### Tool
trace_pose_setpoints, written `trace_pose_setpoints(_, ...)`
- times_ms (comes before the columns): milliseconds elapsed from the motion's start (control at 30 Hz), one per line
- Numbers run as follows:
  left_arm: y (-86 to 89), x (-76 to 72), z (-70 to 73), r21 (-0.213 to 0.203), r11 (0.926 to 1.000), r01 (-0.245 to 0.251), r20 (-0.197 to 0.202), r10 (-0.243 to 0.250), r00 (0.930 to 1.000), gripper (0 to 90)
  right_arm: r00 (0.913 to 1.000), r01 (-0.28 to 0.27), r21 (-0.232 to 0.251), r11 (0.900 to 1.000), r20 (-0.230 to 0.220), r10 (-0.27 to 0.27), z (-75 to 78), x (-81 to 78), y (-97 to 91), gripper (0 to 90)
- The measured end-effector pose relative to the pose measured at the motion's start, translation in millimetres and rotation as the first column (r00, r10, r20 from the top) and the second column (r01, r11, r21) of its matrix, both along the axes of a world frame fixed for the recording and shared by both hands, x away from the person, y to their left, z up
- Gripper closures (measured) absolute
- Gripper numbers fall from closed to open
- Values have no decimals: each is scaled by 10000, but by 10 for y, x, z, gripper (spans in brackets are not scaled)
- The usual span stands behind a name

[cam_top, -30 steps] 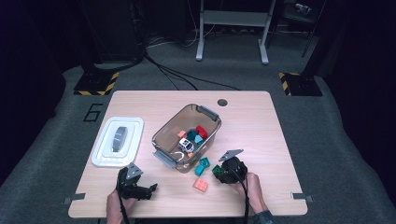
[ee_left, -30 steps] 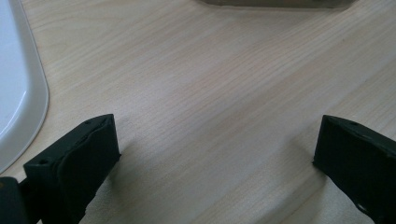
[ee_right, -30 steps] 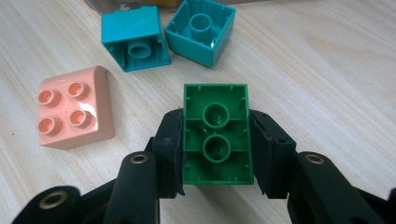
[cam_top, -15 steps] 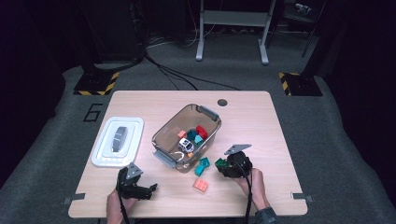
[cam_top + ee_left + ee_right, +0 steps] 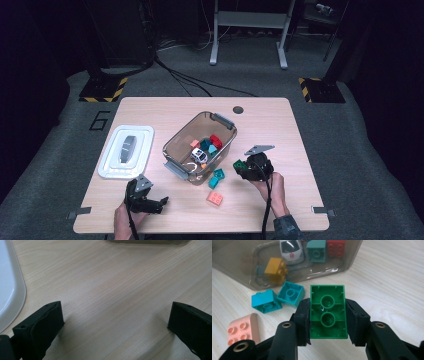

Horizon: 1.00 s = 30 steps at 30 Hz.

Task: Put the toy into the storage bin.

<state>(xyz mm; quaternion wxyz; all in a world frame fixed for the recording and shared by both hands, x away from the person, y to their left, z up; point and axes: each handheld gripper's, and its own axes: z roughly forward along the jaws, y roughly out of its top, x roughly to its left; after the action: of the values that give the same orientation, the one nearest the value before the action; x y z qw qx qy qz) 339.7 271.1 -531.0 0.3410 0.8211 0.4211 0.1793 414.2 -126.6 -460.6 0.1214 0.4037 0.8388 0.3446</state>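
While the green block (image 5: 328, 312) is pinched between the pads of the right gripper (image 5: 328, 315), it is held in the air just beside the clear box (image 5: 200, 147), on the side away from the white lid (image 5: 126, 151). The block is gripped by its two long sides, with its hollow underside turned toward the camera. It looks as if the block is meant to be dropped into the box with the other toys.

The block could be let go too early, and then it would land on the table (image 5: 280, 125) beside the box. It could also be bumped against the box wall and be knocked crooked in the grip. Two teal blocks (image 5: 278, 297) and a pink block (image 5: 243, 329) lie on the table right next to the box, and they could be pushed away if the gripper is swung too low.

The left gripper (image 5: 112, 322) is spread wide with nothing between its pads, resting low on the table between the box and the lid.
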Motion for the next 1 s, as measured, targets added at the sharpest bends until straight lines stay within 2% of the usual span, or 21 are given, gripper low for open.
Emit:
trace_pose_setpoints(400, 3, 3, 0, -16, 10000, 55, 11, -55, 10000, 0, 9991, 113, -55, 9999, 402, -111, 234, 142, -22, 587)
trace_pose_setpoints(1000, -1, 0, -1, -23, 10000, 56, 2, -56, 10000, 0, 9965, 439, -180, 9989, 716, -425, 578, 306, 26, 587)
